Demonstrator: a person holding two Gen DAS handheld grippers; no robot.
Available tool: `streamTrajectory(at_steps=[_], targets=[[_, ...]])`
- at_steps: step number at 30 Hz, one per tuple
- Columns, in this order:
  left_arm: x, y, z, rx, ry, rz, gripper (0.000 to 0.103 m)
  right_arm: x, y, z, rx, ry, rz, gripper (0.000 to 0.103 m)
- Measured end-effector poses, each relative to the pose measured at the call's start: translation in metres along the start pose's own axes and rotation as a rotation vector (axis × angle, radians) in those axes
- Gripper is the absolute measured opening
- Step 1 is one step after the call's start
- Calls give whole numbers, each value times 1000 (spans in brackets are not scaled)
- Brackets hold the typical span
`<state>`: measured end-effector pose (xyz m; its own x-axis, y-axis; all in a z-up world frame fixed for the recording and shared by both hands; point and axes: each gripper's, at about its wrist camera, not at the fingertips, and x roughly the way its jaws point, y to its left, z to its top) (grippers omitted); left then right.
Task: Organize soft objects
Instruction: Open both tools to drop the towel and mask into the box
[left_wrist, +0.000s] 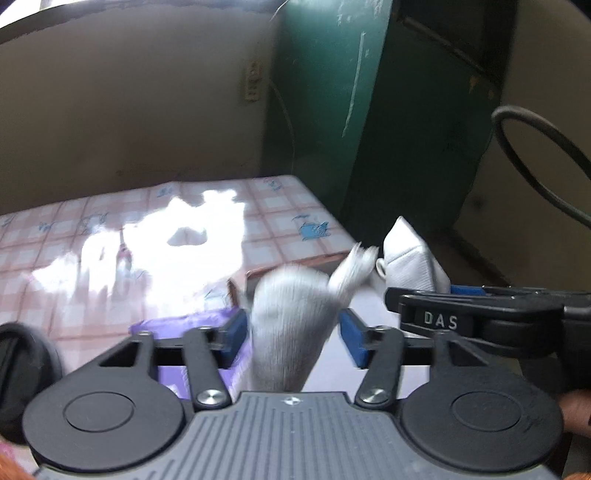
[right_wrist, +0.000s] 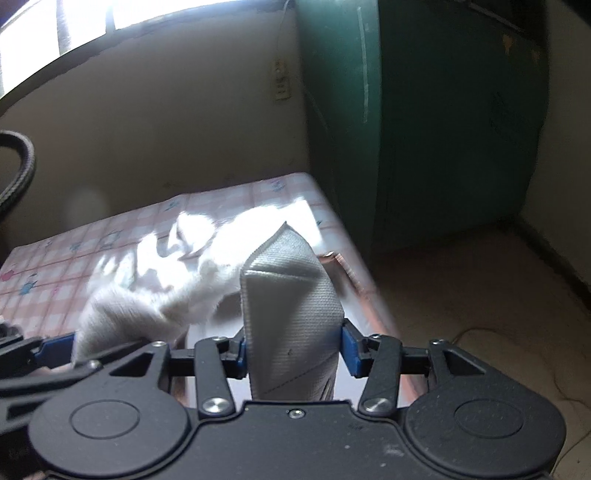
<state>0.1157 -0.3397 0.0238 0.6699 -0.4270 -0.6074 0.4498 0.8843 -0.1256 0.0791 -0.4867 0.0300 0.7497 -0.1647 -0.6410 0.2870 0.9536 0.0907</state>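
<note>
Both grippers tilt down over the near edge of a bench (left_wrist: 92, 236) with a pink checked cover. The left gripper (left_wrist: 293, 332) has its blue pads spread, a blurred white cloth (left_wrist: 291, 325) standing between them. The right gripper (right_wrist: 291, 350), close beside it, is also spread, with a folded corner of the cloth (right_wrist: 291, 295) upright between its pads, the right-hand pad clear of it.

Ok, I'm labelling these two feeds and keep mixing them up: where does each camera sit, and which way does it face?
Left wrist: on the left gripper, facing forward and down over the checked table; white cloth stands between its jaws, and the right gripper shows at right.
Right wrist: on the right gripper, same heading; a folded part of the cloth stands between its jaws, and the left gripper shows at left.
Shared: table, cloth, green door.
</note>
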Motion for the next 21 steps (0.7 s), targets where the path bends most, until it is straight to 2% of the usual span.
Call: streamTrajectory(at_steps=[1, 3, 5, 9, 15, 21], targets=[[1, 1, 1, -3, -12, 2, 72, 0, -2, 1, 6, -4, 2, 67], [-1, 7, 2, -31, -25, -11, 82, -3, -6, 3, 33, -5, 9, 73], [-4, 9, 3, -48, -39, -28, 83, -4, -6, 4, 28, -15, 11, 75], [-18, 10, 6, -55, -39, 0, 87, -20, 3, 3, 7, -33, 2, 77], [-46, 19, 10, -38, -4, 89, 91, -51, 26, -1, -4, -50, 17, 79], [-75, 40, 7, -39, 5, 154, 93, -64, 59, -8, -15, -39, 17, 81]])
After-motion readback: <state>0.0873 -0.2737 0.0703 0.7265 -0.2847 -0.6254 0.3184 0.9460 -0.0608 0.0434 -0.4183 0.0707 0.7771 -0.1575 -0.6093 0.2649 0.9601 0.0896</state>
